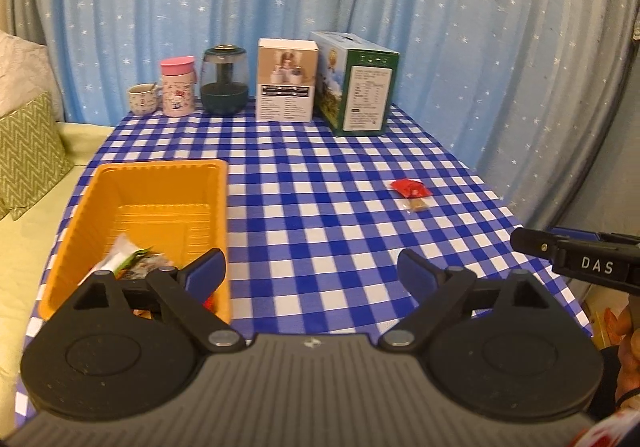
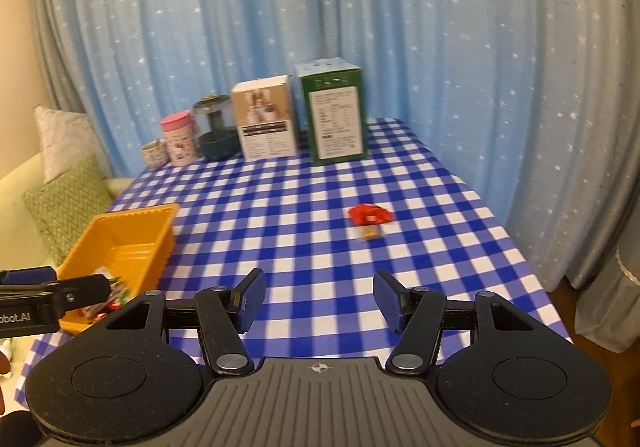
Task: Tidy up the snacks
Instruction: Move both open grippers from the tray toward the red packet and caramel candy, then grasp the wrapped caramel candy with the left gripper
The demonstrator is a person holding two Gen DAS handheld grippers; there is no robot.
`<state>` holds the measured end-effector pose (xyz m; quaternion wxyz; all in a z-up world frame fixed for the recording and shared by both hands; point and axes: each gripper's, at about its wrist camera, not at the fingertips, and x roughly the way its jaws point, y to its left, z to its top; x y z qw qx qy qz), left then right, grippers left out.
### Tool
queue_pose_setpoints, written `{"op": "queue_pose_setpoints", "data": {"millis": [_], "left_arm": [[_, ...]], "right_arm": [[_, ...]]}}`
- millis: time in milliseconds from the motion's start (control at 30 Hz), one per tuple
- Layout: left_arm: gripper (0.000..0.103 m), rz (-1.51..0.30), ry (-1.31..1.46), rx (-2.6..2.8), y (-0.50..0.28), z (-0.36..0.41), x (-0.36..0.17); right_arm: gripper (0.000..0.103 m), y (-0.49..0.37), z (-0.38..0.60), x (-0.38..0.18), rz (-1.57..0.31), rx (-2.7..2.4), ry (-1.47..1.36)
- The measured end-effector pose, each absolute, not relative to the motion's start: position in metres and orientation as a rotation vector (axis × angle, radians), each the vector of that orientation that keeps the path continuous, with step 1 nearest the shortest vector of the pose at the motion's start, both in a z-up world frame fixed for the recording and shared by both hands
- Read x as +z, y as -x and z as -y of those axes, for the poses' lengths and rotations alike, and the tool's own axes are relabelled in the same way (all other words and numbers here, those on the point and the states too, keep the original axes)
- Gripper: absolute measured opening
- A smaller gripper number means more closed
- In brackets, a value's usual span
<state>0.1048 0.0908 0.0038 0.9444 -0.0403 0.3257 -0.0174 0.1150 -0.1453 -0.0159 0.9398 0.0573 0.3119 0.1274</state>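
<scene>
Both grippers empty w/ fingers spread, left gripper [image 1: 310, 273] by the orange tray [image 1: 100, 207] holding wrappers, right gripper [image 2: 319, 301] marked "DAS", red snack packet [image 2: 370, 221] mid-bench to the right, long axis near-to-far, tan end nearest, green box [image 2: 334, 113] label unreadable.

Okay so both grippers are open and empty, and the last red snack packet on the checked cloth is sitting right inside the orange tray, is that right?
Not quite. The red snack packet lies out on the checked cloth, well apart from the orange tray, not inside it; the right wrist view shows the gap. The rest holds: the left gripper and right gripper both have jaws apart with nothing between them.
</scene>
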Motion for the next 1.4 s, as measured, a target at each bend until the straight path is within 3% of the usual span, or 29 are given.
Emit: {"op": "queue_pose_setpoints", "data": {"millis": [700,1400], "left_arm": [[0.091,-0.696,-0.032,-0.223,-0.216,-0.005,-0.049],[0.066,-0.738,-0.214,-0.404,-0.354,0.049,-0.145]], "right_arm": [[0.060,-0.187,0.224,-0.060,-0.656,0.151,-0.151],[0.059,-0.293,0.241,-0.138,-0.726,0.124,-0.190]]}}
